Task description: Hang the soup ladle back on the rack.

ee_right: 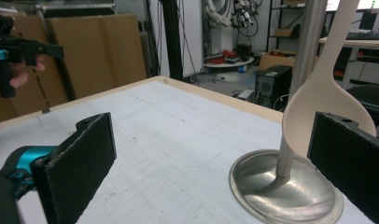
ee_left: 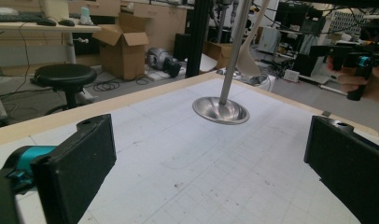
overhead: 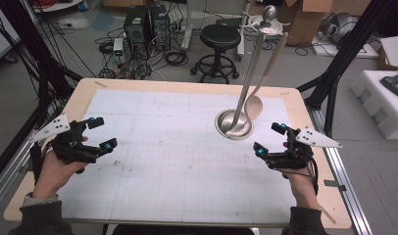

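- Currently, the right hand-held gripper [overhead: 270, 139] has its jaws wide apart, gripping nothing, near the round steel stand [overhead: 234, 124].
- Left hand-held gripper [overhead: 102, 133]: jaws apart, empty.
- A cream plastic spoon [overhead: 256, 104] hangs over the stand's base on the surface [overhead: 177, 166].

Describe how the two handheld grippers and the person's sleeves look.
Both the left gripper and right gripper are black, with teal accents near the flat, rough-faced black pads. Each carries a pale three-cornered plate dotted with dark marks. Black cables trail back. The sleeves are dark, with a lighter cuff.

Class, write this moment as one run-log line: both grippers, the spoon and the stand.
left gripper: open, empty | right gripper: open, empty, beside stand | spoon: hangs on stand, bowl down | stand: upright on table
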### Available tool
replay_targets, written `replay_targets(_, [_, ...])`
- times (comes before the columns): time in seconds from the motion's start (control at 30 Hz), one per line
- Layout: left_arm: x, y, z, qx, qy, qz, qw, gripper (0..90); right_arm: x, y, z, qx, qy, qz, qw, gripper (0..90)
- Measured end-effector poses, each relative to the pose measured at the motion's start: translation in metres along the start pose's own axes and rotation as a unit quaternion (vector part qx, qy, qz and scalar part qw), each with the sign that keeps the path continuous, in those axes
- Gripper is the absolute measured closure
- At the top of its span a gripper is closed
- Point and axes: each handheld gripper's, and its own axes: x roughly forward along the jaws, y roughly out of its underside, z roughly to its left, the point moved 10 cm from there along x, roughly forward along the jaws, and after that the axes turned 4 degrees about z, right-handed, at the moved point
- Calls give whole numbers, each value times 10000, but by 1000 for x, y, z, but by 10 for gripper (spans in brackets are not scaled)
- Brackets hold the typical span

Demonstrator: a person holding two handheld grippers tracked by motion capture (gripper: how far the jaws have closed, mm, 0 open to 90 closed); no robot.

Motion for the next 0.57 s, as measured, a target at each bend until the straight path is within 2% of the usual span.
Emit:
replay_targets(0.07, [-1,-1,0,26,9,-27,10000,26,-3,6,-4,73,44,97,9999,2])
replay_targets(0.1, [-1,-1,-1,36,9,-17,10000,26,-6,7,-5,113,49,64,9999,1])
replay_targets(0.17, [0,-2,-2,52,18,-20,10000,26,-11,9,-7,105,53,10,9999,2])
replay_targets(0.27, [1,-1,-3,71,35,9,10000,26,-17,13,-13,53,191,96,9998,2])
replay_targets(0.37, [3,1,-3,84,45,40,9999,26,-22,16,-16,120,236,103,9996,2])
replay_targets(0.57, [5,1,-4,76,37,46,10000,26,-18,19,-16,85,185,190,9996,2])
